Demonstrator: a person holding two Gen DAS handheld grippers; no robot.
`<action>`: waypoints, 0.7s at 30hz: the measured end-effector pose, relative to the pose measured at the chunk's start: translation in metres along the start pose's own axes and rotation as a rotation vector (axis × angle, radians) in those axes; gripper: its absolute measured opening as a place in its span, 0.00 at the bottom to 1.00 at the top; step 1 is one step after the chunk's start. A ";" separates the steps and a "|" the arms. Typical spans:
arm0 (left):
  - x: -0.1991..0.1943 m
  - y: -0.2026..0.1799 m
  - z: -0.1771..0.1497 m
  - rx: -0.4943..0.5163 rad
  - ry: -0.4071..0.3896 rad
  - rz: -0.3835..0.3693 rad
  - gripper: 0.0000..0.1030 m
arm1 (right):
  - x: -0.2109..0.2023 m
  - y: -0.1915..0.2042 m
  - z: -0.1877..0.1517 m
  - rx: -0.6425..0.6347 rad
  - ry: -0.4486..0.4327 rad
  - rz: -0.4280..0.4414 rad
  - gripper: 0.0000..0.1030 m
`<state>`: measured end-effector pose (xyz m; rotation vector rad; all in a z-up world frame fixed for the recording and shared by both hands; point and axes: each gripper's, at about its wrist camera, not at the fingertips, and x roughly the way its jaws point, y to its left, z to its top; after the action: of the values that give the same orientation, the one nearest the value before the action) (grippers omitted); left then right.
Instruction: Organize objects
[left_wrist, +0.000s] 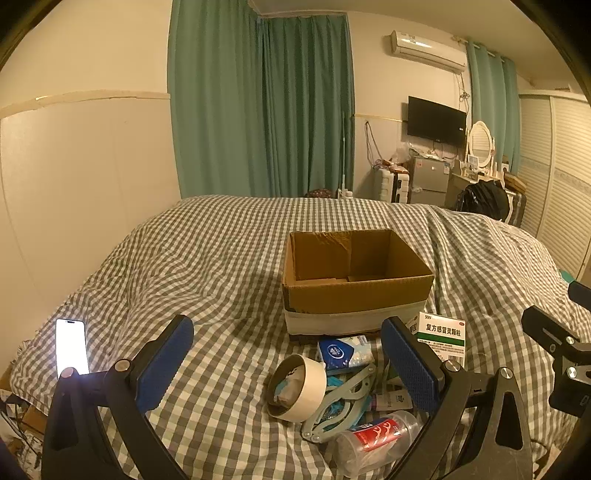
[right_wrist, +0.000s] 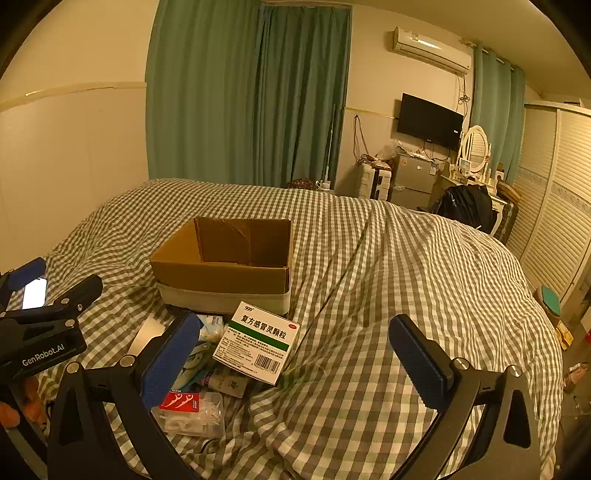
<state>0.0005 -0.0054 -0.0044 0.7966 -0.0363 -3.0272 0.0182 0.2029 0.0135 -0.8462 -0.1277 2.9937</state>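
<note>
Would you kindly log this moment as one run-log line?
left hand-held gripper: open, empty | right hand-held gripper: open, empty | cardboard box: empty | tape roll, medicine box: on bed

Open cardboard box (left_wrist: 354, 273) on checked bedspread (left_wrist: 207, 258), tape roll (left_wrist: 297, 387) nearer

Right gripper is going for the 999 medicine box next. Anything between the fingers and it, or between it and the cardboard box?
Nothing visible blocks either path. The right gripper is open, and the medicine box lies on top of the pile, just left of the gap between the fingers. The open cardboard box sits directly behind it, with only bedspread around it.
</note>
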 end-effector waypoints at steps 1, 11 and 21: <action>0.000 0.001 0.000 -0.003 0.000 0.000 1.00 | -0.001 -0.001 0.000 0.000 -0.001 0.002 1.00; 0.000 0.001 0.001 -0.003 -0.003 -0.003 1.00 | 0.001 0.001 -0.001 -0.007 -0.002 0.004 1.00; -0.001 0.001 0.002 -0.004 -0.008 -0.002 1.00 | 0.001 0.002 -0.001 -0.009 -0.002 0.008 1.00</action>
<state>0.0003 -0.0061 -0.0021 0.7851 -0.0298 -3.0316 0.0176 0.2013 0.0118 -0.8475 -0.1387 3.0040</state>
